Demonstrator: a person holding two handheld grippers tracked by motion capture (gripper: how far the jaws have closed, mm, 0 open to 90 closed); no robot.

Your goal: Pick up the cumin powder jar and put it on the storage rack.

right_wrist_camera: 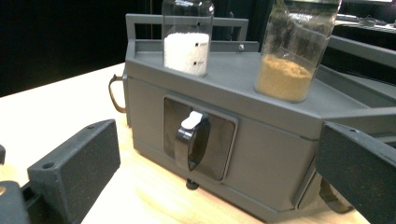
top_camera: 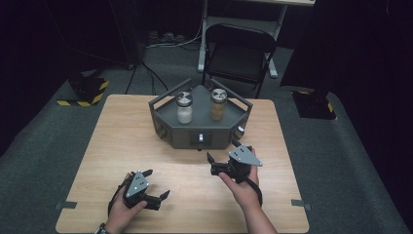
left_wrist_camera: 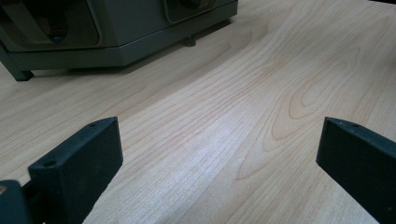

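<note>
Dark curtains and grey carpet surround a light wooden counter (top_camera: 112, 146), with a folding chair (top_camera: 239, 51) behind its far edge. On the far middle of the counter sits a grey hexagonal box (top_camera: 182, 134), carrying on its flat top a jar of white grains (top_camera: 184, 108) and a jar of brown powder (top_camera: 217, 104), both upright and a little apart. The right gripper (top_camera: 210, 161) is nearest the box, just in front of its near face, and in the right gripper view its jaws stand wide apart, holding nothing, aimed at a black latch handle with a white tip (right_wrist_camera: 191, 140) set in a recessed panel. That handle looks to be the thing in hand, and since it appears to sit flush in its recess and untouched, the work seems barely begun: the approach is made, the grasp and pull are left. The left gripper (top_camera: 158, 185) rests low over the bare counter well short of the box, jaws open and empty. Nothing lies between the right jaws and the handle; the jars above could topple if the box is jolted.
</note>
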